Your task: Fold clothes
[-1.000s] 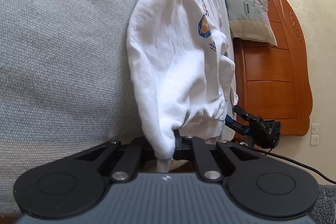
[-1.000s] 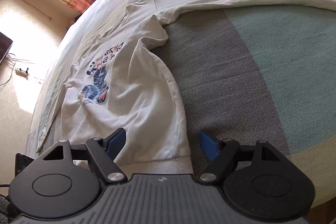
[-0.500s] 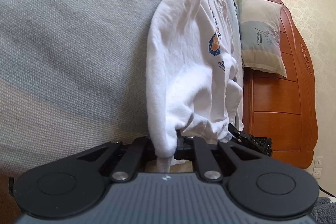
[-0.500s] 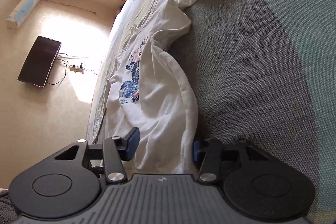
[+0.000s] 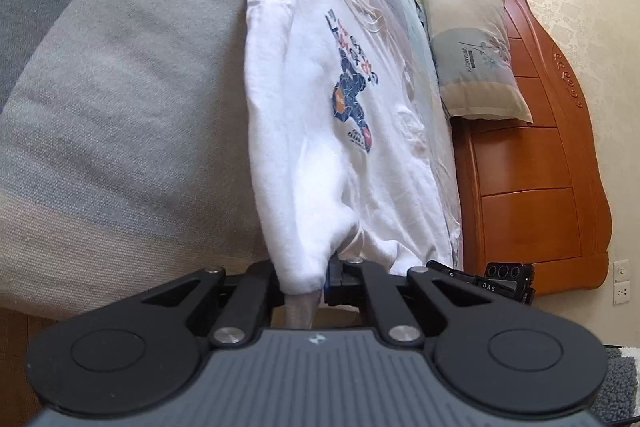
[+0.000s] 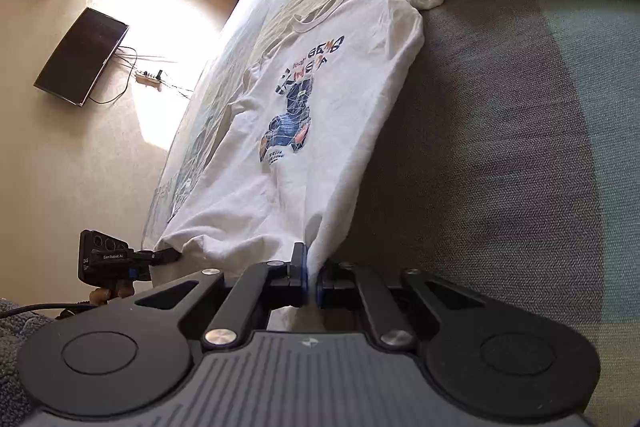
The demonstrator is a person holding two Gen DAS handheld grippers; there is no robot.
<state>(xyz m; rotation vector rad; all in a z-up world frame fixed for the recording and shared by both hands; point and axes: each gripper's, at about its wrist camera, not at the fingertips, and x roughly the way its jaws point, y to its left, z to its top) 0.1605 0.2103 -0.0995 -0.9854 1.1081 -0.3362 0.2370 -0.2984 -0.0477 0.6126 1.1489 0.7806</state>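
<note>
Our right claw has just been closing, and now it pinches the near hem of the white cotton T-shirt with the blue picture. Our left claw is clamped tight on the other hem corner. The shirt lies spread on the grey woven bed cover, reaching far up the bed. We think we are starting the first fold. Next we should lift both corners together and carry them toward the far collar.
</note>
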